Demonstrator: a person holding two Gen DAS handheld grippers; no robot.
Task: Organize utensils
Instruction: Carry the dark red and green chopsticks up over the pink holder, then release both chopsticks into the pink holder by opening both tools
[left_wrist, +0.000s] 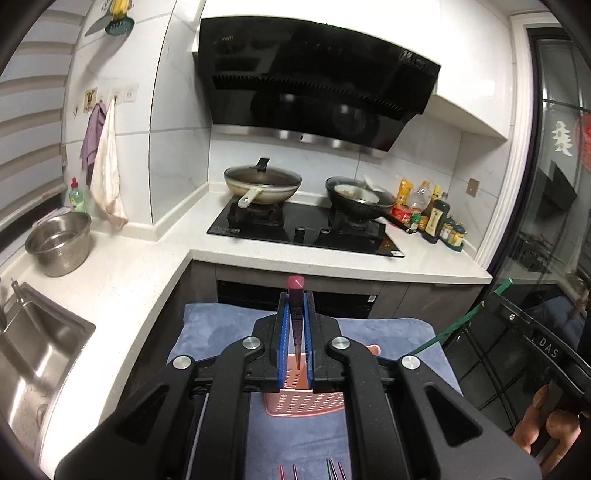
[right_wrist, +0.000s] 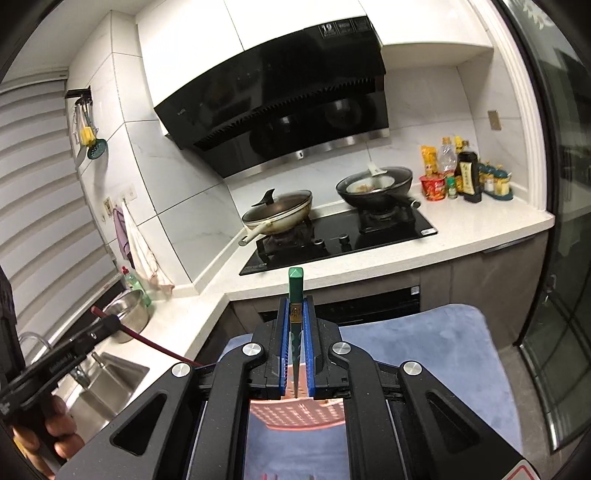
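Note:
My left gripper (left_wrist: 296, 301) is shut on a dark red chopstick (left_wrist: 295, 286), whose thick end pokes out past the blue pads. My right gripper (right_wrist: 295, 304) is shut on a green chopstick (right_wrist: 296, 282) in the same way. Both are held up in the air above a pink perforated holder (left_wrist: 304, 402) that stands on a blue mat (left_wrist: 207, 328). The holder (right_wrist: 299, 411) shows below the right jaws too. In the right wrist view the left gripper (right_wrist: 99, 321) appears at the left with the red chopstick (right_wrist: 147, 341) slanting down. More coloured chopstick tips (left_wrist: 330, 470) lie at the bottom edge.
A white L-shaped counter (left_wrist: 122, 273) carries a steel bowl (left_wrist: 59, 243) beside a sink (left_wrist: 33, 343). On the black hob (left_wrist: 303, 230) stand two pans (left_wrist: 262, 181). Sauce bottles (left_wrist: 436, 218) crowd the right corner. A dark glass door (left_wrist: 554, 184) is on the right.

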